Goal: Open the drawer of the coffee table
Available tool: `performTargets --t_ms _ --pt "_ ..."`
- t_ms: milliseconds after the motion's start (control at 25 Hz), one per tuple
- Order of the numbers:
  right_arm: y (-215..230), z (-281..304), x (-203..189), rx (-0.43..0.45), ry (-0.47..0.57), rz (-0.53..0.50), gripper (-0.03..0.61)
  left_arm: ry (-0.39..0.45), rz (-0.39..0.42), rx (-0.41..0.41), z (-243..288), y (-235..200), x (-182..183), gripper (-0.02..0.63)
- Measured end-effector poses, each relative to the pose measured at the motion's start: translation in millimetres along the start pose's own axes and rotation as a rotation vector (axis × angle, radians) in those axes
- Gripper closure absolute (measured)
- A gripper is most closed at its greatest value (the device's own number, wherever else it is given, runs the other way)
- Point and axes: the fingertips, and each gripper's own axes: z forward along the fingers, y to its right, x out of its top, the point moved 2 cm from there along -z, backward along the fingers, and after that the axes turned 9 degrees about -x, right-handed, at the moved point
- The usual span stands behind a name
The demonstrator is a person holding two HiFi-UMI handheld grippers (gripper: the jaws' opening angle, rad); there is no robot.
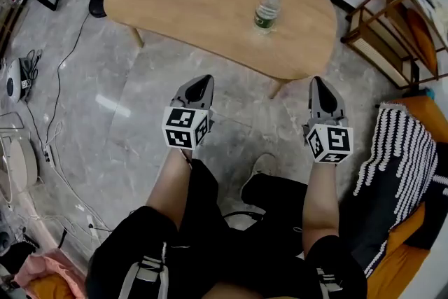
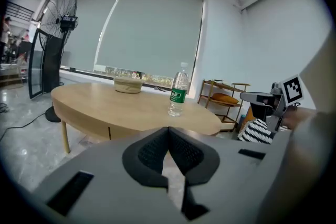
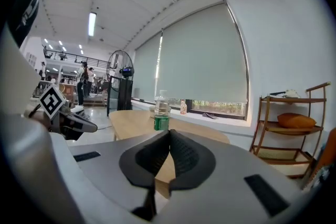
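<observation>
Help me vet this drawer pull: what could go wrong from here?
The clear plastic water bottle with a green label stands upright on the oval light-wood coffee table; a jerky pull might topple it.
The left gripper and right gripper are shut, and no drawer handle shows; a grip may slip.

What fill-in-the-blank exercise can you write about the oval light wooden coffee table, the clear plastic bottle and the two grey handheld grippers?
1. The clear plastic bottle stands ____ on the oval light wooden coffee table.
2. The label around the bottle is ____ in colour.
3. The jaws of the left gripper and the right gripper are shut and hold ____.

Missing words: upright; green; nothing.
</observation>
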Motion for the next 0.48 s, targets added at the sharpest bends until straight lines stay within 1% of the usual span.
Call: performTargets --t_ms 120,200,280,400,480 --pt "0 -7 -36 -0.037 0.029 -0.024 0.563 0.028 0.048 -0.033 9 -9 -33 0.595" --pt "2 -15 -58 -0.058 0.029 -0.007 0.562 0.036 0.078 -0.059 10 -9 -51 0.595" --pt "-1 -26 -75 -0.059 0.032 0.034 0.561 0.032 0.108 -0.069 2 -7 -64 0.594" --pt "-7 -43 -90 -0.055 0.042 0.089 0.561 0.016 0.157 -0.076 -8 -2 -74 0.594" --pt "-9 -45 -92 -0.055 0.037 0.089 0.561 0.015 0.172 -0.088 -7 -1 -74 0.594"
